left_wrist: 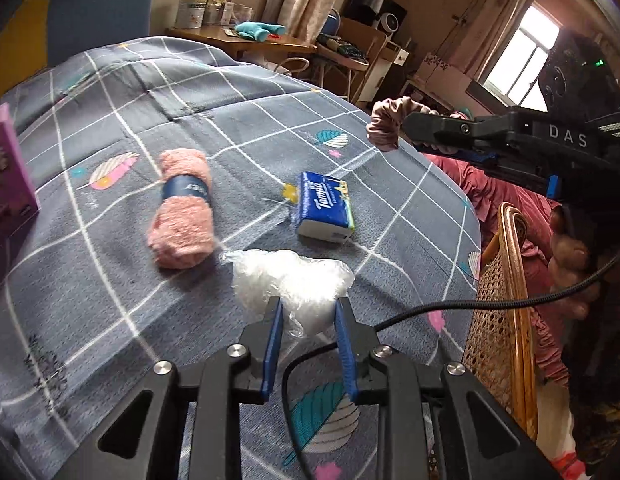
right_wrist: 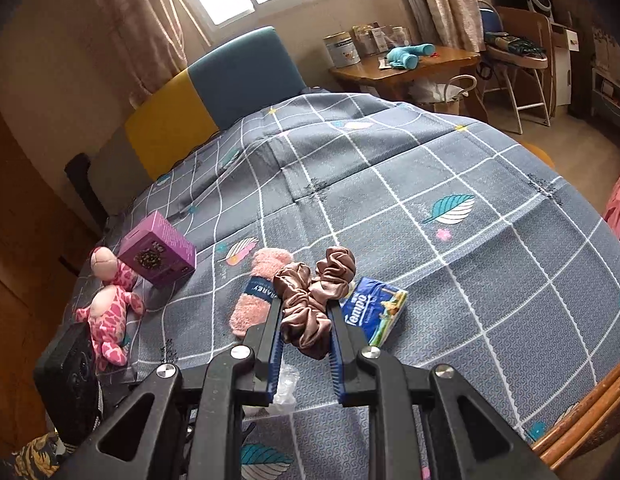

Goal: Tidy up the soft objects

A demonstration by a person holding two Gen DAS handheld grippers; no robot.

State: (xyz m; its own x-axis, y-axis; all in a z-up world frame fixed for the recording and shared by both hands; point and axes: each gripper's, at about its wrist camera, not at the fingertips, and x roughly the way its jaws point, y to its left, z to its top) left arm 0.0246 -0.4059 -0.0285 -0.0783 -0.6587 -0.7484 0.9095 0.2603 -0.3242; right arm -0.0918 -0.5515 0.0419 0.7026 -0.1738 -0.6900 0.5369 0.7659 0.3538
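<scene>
We have the left tongs (left_wrist: pixel 308 304) clamped on a crumpled clear plastic bag (left_wrist: pixel 290 280), blue pads (left_wrist: pixel 274 344) pressing into its near edge; the bag sits on the bed's grey checked quilt (left_wrist: pixel 110 128), whether it's lifted clear we can't tell. Just beyond it lie a rolled pink fluffy towel (left_wrist: pixel 182 216) with a dark blue paper band, and to its right a blue Tempo tissue pack (left_wrist: pixel 325 207), both flat on the quilt and apart from each other. A purple box (left_wrist: pixel 8 176) shows at the left edge of the left wrist view. Our right tongs (right_wrist: pixel 304 308) are clamped on a brown satin scrunchie (right_wrist: pixel 313 292), which bunches up between and above the fingertips and hangs off the quilt; in the left view the same scrunchie sticks out of the tong tips at upper right, above the bed's edge. From the right wrist view the towel sits just left of the scrunchie, the tissue pack just right, both partly hidden behind it. Further left: the purple box tilted on the quilt, with a pink spotted plush toy (right_wrist: pixel 110 304) lying beside it near the bed's edge. A rattan chair back (left_wrist: pixel 505 312) stands at the bed's right side. Counter (right_wrist: pixel 409 66) beyond the bed carries tins and a teal object.
</scene>
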